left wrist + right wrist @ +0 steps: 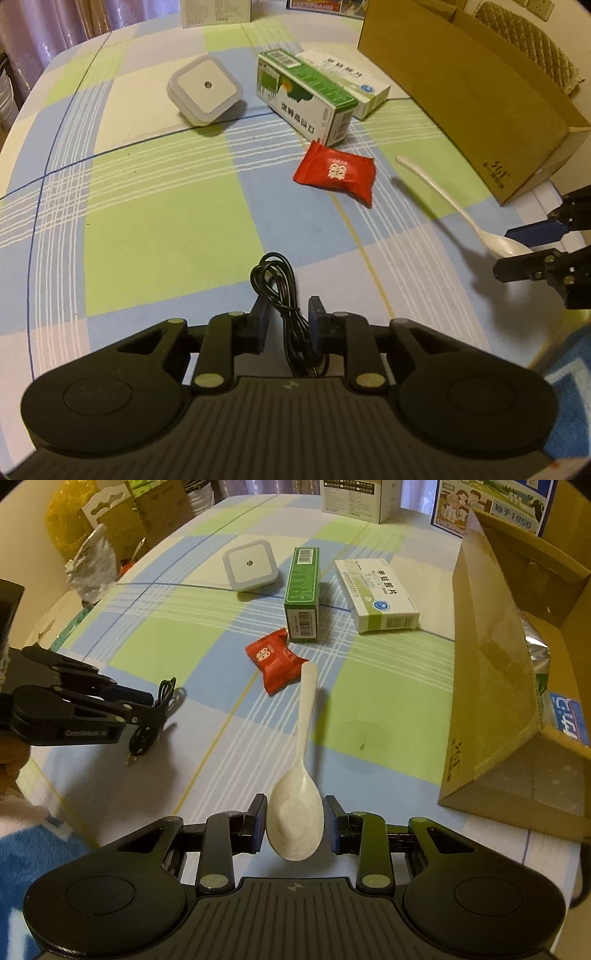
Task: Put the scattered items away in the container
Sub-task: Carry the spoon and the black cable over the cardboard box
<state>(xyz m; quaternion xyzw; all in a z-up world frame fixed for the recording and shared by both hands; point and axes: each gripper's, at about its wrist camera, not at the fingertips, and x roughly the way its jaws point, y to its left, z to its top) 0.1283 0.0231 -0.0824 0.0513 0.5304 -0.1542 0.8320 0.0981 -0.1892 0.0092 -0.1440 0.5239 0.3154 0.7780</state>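
A: Spoon (297, 812) first. The right gripper (295, 825) is clamped on its bowl, both pads against the sides, and the handle sticks out ahead over the table (129, 638) toward the red candy packet (275, 661). It looks like light, stiff, smooth plastic, so a grip on the rounded bowl could let it swivel or slip.

B: And the left gripper (286, 325)?

A: Its jaws stand narrow with the black cable (280, 295) running between them. Whether the pads actually press on the wire is not clear from the left wrist view. The cable is soft and floppy; the loops will dangle, so the bundled middle is the place to take it.

B: Where is the container?

A: The cardboard box (491, 686) sits at the table's right edge, its top open, with some packets already inside. The spoon is near its front corner.

B: Room to move?

A: The near half of the table is bare. Toward the far edge lie the night light (205, 88), the green carton (306, 99) and the white medicine box (376, 594), 3 rigid, light items, with the packet just in front of them. The box's tall near wall must be cleared.
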